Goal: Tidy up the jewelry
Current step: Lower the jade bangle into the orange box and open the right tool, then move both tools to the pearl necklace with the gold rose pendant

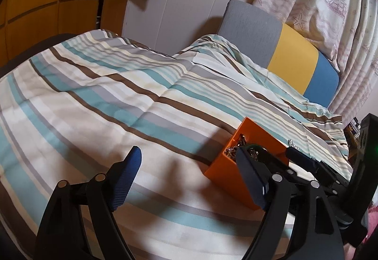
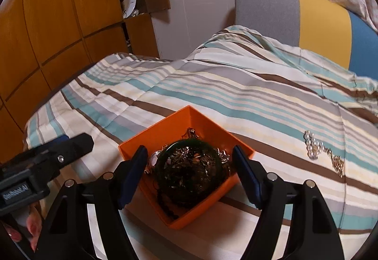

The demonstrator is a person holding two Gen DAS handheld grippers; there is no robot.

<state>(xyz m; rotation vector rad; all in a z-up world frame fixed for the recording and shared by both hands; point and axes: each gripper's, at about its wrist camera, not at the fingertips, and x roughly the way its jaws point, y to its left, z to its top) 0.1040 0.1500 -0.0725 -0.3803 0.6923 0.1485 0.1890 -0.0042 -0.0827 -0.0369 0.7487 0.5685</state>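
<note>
An orange box (image 2: 189,123) sits on the striped bedspread (image 2: 212,85), low in the middle of the right wrist view, heaped with tangled chains and a dark green bangle (image 2: 189,165). The right tongs (image 2: 189,175) hang over it, released, blue pads spread to either side of the bangle and grasping nothing. To the box's right, apart from it, a pearl strand (image 2: 314,146) lies on the bedspread. In the left wrist view the left tongs (image 1: 189,177) are also released and empty, low in the frame, with the box (image 1: 257,134) just behind the right-hand pad. A grey, yellow and blue headboard (image 1: 293,57) stands at the upper right, and a wooden wardrobe (image 2: 59,12) fills the upper left.
</note>
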